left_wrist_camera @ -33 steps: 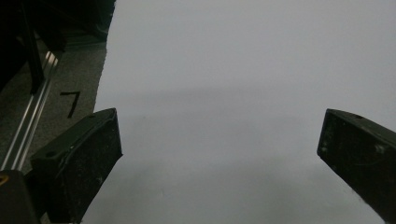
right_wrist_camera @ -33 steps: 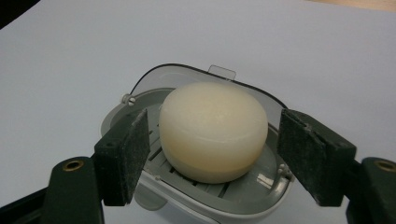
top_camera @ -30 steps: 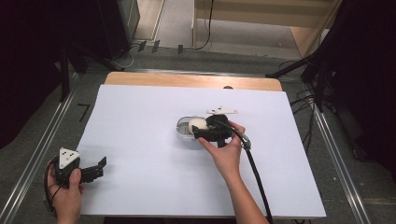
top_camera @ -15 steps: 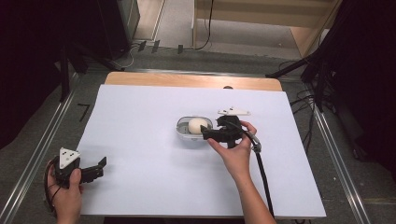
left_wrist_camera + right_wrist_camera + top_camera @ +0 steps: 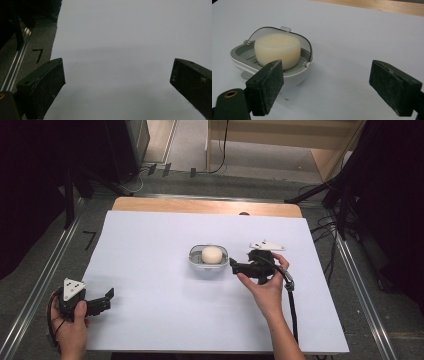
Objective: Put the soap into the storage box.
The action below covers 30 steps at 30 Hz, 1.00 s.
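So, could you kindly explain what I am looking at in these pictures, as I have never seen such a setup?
A person stands at a table covered by a white sheet and holds a hand tool with two black jaws in each hand. The high view looks down from above; the other two pictures come from cameras riding on each tool. The left gripper rests near the sheet's corner, open and empty. The right gripper sits just beside a small grey soap dish with a clear hinged lid, which holds a round cream soap. Its jaws have just been opening, with nothing between them.

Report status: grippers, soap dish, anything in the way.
Right hand-held gripper open, jaws just opened, nothing between them, beside the soap dish. Soap sits in it. Left hand-held gripper open over bare sheet. No obstruction.
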Each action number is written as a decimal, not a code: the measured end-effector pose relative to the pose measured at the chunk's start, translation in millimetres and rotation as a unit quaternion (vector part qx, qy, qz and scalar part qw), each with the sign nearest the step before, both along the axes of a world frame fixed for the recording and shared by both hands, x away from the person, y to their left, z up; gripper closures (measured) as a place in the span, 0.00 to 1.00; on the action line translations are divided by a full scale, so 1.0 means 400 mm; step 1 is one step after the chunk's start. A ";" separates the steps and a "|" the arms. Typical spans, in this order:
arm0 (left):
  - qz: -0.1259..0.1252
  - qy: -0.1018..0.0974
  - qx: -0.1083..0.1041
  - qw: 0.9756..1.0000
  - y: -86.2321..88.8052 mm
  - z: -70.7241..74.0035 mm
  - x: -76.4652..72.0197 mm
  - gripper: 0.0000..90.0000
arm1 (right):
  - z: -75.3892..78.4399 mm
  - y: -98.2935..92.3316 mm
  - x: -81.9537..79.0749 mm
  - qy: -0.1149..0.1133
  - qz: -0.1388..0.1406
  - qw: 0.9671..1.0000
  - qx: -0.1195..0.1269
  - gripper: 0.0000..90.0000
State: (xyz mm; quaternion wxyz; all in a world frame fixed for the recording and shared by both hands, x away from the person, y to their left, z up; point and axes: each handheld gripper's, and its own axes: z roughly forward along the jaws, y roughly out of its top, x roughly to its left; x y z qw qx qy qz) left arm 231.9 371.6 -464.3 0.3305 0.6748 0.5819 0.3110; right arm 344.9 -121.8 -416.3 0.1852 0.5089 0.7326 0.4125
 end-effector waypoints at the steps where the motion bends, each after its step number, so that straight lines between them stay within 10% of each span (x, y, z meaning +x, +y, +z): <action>1: 0.000 0.000 0.000 1.000 0.000 0.000 0.000 0.00 | -0.002 -0.009 -0.002 -0.002 -0.001 1.000 0.002 0.14; 30: 0.001 -0.001 0.001 1.000 -0.001 0.000 0.000 0.00 | -0.091 -0.187 -0.076 0.015 -0.044 0.999 0.013 0.15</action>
